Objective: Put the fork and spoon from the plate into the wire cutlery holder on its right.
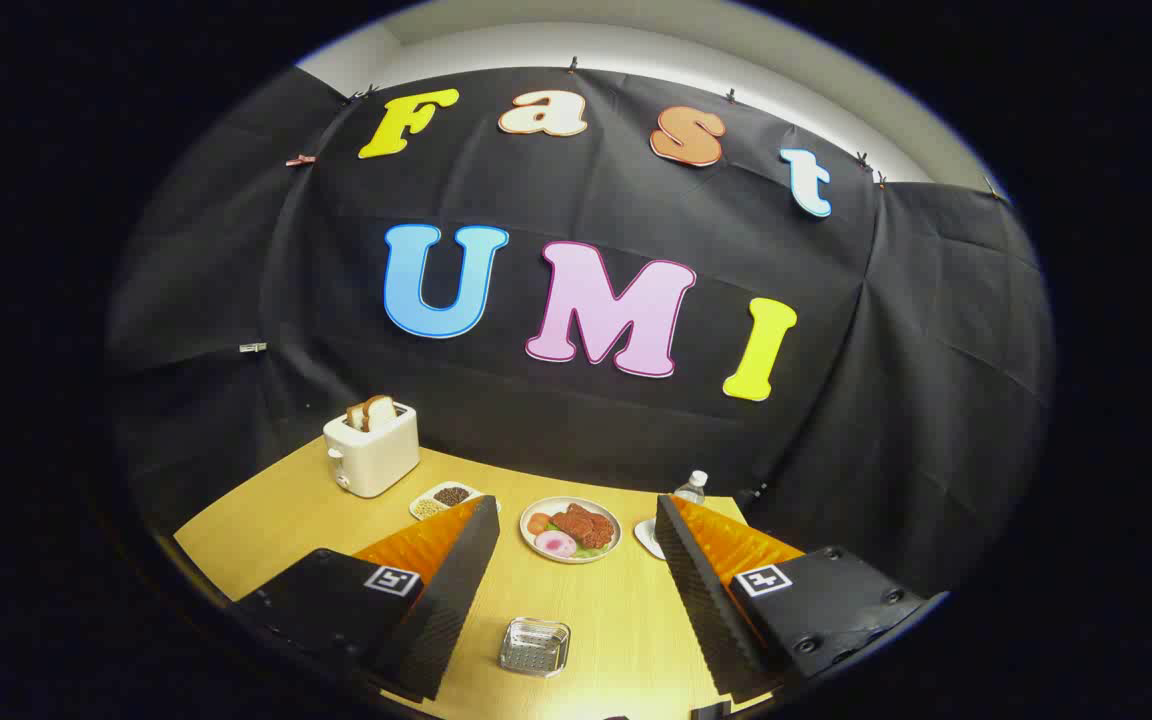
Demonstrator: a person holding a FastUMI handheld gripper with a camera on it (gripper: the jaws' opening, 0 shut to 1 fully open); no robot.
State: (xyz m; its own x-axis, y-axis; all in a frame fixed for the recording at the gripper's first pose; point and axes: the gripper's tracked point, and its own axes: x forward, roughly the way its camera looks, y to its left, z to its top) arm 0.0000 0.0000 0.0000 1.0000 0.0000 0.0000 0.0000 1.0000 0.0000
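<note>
Approach step, by the look of it: nothing picked up yet. Gripper (573,590) released, fingers spread wide, nothing between the pads, touching nothing, held above the wooden table (266,520).

Wire cutlery holder (534,646) down betw. the fingers, close in, seen from above; looks empty. Plate (570,530) beyond the fingertips, loaded w/ food; toaster (372,448) w/ bread far left, small seed dish (444,498) just beside left fingertip, water bottle (692,488) and a white dish (649,537) behind right finger.

Fork and spoon: cannot make out on the plate from here, too small or hidden. White dish half hidden by right finger, so cutlery might sit there; can't tell.

To do it well: move fwd and lower first, locate a handle before closing. Line fingers across the handle, not along it. Grip near mid-handle to stop swinging. Keep clear of the food and the plate rim. Then back over the holder, tip handle upright, drop in.
</note>
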